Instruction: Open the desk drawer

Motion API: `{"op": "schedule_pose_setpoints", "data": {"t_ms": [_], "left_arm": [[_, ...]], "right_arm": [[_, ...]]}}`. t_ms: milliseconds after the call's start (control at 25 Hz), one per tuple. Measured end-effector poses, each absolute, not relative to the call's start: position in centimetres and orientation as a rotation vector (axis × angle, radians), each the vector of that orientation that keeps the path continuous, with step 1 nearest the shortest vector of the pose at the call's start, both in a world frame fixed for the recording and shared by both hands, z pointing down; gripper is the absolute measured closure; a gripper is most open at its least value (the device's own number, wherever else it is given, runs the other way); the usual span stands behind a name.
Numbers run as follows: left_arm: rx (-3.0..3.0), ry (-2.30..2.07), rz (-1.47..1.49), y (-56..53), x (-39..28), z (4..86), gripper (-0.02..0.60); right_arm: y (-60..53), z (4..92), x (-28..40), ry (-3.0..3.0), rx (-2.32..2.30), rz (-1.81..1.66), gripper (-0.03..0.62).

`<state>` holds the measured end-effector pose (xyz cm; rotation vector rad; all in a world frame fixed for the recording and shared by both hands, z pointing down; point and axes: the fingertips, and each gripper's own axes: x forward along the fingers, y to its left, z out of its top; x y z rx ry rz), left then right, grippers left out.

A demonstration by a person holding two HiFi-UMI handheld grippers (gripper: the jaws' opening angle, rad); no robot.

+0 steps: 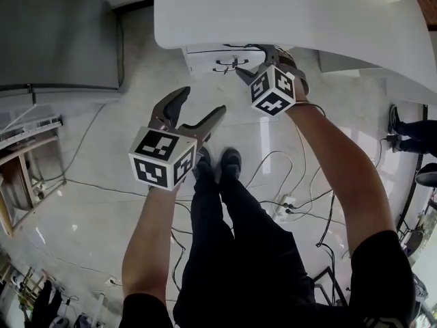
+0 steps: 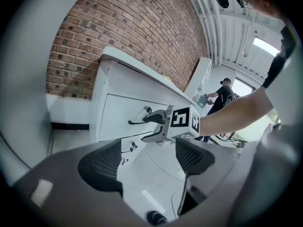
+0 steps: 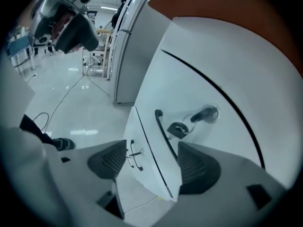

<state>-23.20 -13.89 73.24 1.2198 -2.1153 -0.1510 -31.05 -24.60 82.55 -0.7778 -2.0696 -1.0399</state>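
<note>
The white desk point(image 1: 287, 12) stands directly ahead of both grippers. Its top drawer point(image 3: 184, 98) faces the right gripper point(image 3: 151, 162), whose jaws stand apart and empty. The drawer handle point(image 3: 163, 131) lies just ahead between them, nearer the right-hand jaw, with its long axis crossing their closing line. The left gripper point(image 1: 203, 101) hangs well back from the drawer, jaws spread and empty.

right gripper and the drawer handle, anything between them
Nothing: the right gripper view shows the right gripper open, fingers either side of the drawer handle, gap bare.
</note>
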Motion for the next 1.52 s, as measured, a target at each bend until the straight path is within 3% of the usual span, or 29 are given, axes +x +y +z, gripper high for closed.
{"op": "schedule_pose_setpoints", "data": {"t_ms": [80,240,440,600,1520], "left_arm": [[1.217,-2.113,-0.149,-13.7,-23.1,73.0,0.219],[1.223,-2.126,-0.128,-13.7,-23.6,72.2,0.222],[1.204,-2.116,-0.143,-14.0,-23.0,72.5,0.225],[1.183,-2.083,-0.175,-14.3,-21.1,73.4,0.229],[1.055,-2.089,-0.193,-11.2,-18.9,72.9,0.238]], "right_arm": [[-24.8,82.7,-31.0,-2.042,-0.766,-1.09,0.273],[-25.9,81.9,-32.2,-2.062,-0.71,-1.144,0.446],[-26.0,82.4,-32.4,-1.987,-0.698,-1.358,0.459],[-26.2,81.8,-32.7,-2.011,-0.643,-1.376,0.543],[-23.8,81.8,-22.3,-1.965,-0.751,-1.266,0.559]]}}
